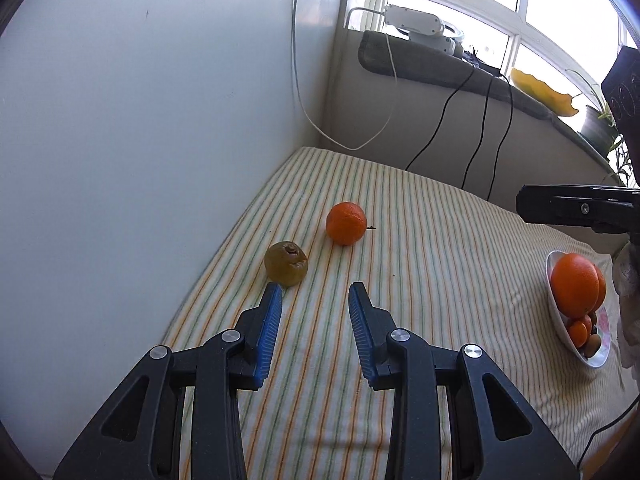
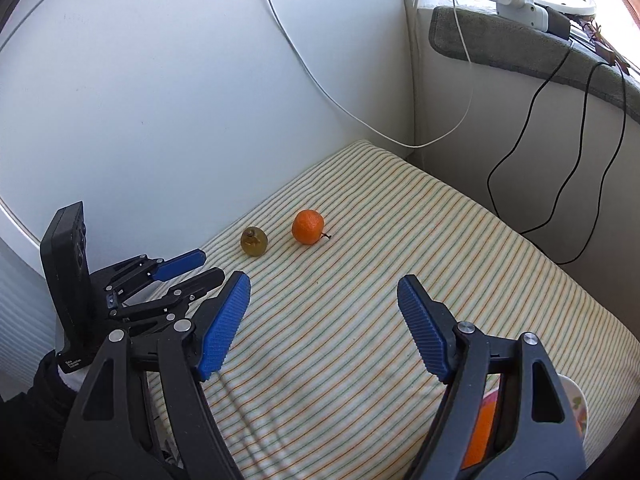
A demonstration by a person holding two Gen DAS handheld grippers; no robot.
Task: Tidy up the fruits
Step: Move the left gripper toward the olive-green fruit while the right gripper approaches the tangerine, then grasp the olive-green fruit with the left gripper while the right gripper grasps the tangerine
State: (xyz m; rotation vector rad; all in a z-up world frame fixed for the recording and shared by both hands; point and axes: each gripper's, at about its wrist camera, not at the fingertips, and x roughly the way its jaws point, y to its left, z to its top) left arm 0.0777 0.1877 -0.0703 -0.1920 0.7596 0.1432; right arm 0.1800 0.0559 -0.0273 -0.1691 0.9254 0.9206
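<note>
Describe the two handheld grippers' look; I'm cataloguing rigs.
Both the left gripper and right gripper have matte black linkage arms with silver rivets and ribbed blue pads. The left one carries a black box with small white lettering, held by a dark-sleeved arm.

White wall (image 1: 140, 120) on left, striped bedsheet (image 1: 420, 280) over the bed, grey windowsill (image 1: 440, 72) with black cables (image 1: 486, 120), bright window (image 1: 460, 4) behind.

a cream cloth (image 1: 440, 240) with thin green and orange stripes carries a round bright orange mandarin (image 1: 346, 223) and a dull olive-brown wrinkled fruit (image 1: 285, 269). at right, a white bowl (image 1: 560, 312) with pink flecks holds oranges. gripper pads (image 1: 269, 328) are ribbed blue on black.
</note>
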